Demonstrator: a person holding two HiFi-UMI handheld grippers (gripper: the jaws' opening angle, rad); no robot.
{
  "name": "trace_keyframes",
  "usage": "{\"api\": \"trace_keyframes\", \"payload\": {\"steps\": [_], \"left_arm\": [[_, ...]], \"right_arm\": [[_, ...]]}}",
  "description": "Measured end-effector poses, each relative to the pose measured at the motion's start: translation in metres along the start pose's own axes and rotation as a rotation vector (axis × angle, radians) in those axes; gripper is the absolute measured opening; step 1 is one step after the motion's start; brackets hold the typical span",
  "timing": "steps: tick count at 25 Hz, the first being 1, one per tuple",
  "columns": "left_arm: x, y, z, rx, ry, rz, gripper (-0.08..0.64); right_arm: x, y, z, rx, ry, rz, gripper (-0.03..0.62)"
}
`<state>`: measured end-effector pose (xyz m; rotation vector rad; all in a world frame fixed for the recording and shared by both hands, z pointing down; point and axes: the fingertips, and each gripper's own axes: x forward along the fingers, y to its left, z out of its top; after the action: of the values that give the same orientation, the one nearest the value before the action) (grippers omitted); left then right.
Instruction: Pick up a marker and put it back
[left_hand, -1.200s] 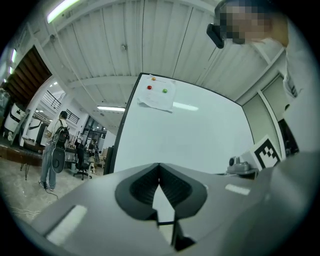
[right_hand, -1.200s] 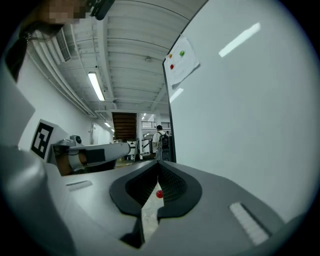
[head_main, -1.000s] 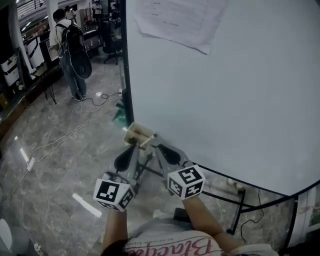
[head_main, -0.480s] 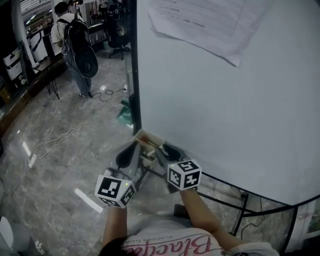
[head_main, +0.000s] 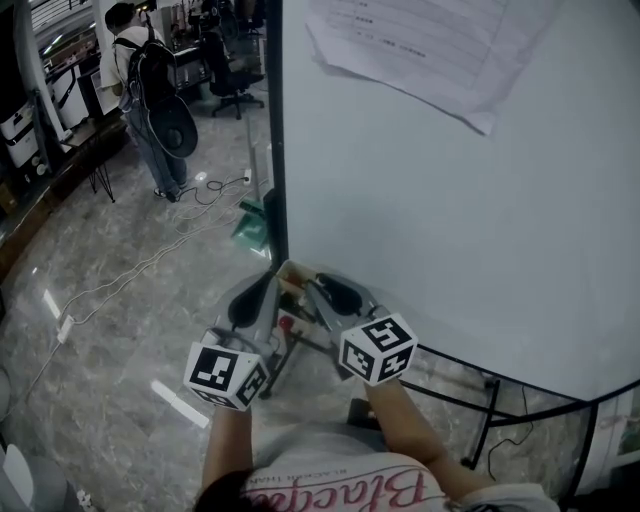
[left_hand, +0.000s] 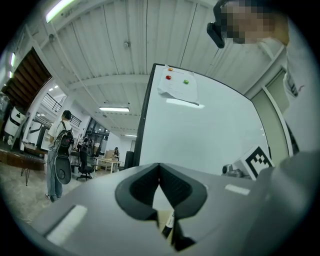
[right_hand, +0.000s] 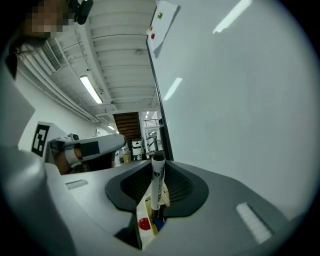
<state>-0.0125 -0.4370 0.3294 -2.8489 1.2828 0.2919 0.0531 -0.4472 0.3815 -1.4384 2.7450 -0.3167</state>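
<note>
A white marker with a black cap (right_hand: 157, 185) stands upright in a small beige holder (right_hand: 146, 215) at the whiteboard's lower left corner. My right gripper (right_hand: 158, 172) has a jaw on each side of the marker. The jaws are closing, and slivers of the holder still show beside the marker. A red cap (right_hand: 144, 224) and a blue one (right_hand: 158, 226) sit in the holder too. From the head view both grippers crowd the holder (head_main: 290, 274), the right gripper (head_main: 303, 290) over it. My left gripper (head_main: 270, 283) is just to its left, tips together (left_hand: 159, 167) with nothing between them.
The whiteboard (head_main: 450, 200) fills the right, with a paper sheet (head_main: 420, 50) pinned high on it and its black stand (head_main: 485, 405) below. A person with a backpack (head_main: 150, 90) stands far left among desks and chairs. Cables (head_main: 130, 270) trail over the marble floor.
Both grippers have closed in on the holder, which they now mostly cover. The view has shifted, so the board's edge and the paper sit further right.
</note>
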Motion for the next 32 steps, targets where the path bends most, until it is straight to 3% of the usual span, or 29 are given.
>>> {"api": "trace_keyframes", "payload": {"steps": [11, 15, 25, 32], "left_arm": [[-0.005, -0.028, 0.017, 0.022, -0.038, -0.076, 0.000], [-0.004, -0.029, 0.021, 0.067, -0.012, -0.047, -0.002], [-0.001, -0.035, 0.021, 0.042, -0.029, -0.096, 0.000], [-0.004, -0.026, 0.016, 0.032, -0.020, -0.081, 0.000]], "right_arm": [[-0.049, 0.026, 0.079, -0.119, -0.237, -0.006, 0.080], [-0.056, 0.032, 0.089, -0.154, -0.270, -0.004, 0.080], [-0.052, 0.028, 0.080, -0.166, -0.236, -0.014, 0.080], [-0.019, 0.013, 0.011, -0.096, -0.065, -0.025, 0.080]]}}
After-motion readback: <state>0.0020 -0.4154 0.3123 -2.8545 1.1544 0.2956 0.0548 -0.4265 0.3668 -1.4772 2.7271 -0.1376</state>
